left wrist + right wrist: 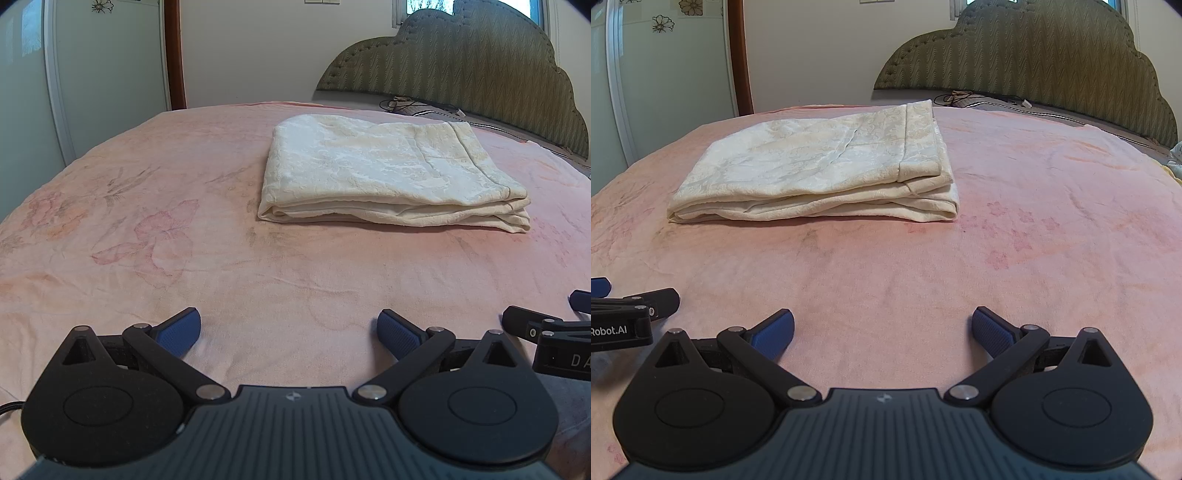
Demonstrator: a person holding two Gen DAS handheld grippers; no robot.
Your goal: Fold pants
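Note:
Cream patterned pants [384, 173] lie folded in a flat stack on the pink bed cover [184, 184], ahead and right in the left wrist view. In the right wrist view the pants [827, 166] lie ahead and left. My left gripper [289, 328] is open and empty, low over the cover, well short of the pants. My right gripper [882, 330] is open and empty too, beside the left one. Part of the right gripper [546, 332] shows at the left view's right edge, and part of the left gripper [631, 314] at the right view's left edge.
A padded green headboard [1034, 51] stands at the far right with cables [967, 98] at its foot. A white wardrobe door [92, 74] and a brown door frame [175, 51] stand beyond the bed's far left edge. A light cloth [1176, 158] lies at the right edge.

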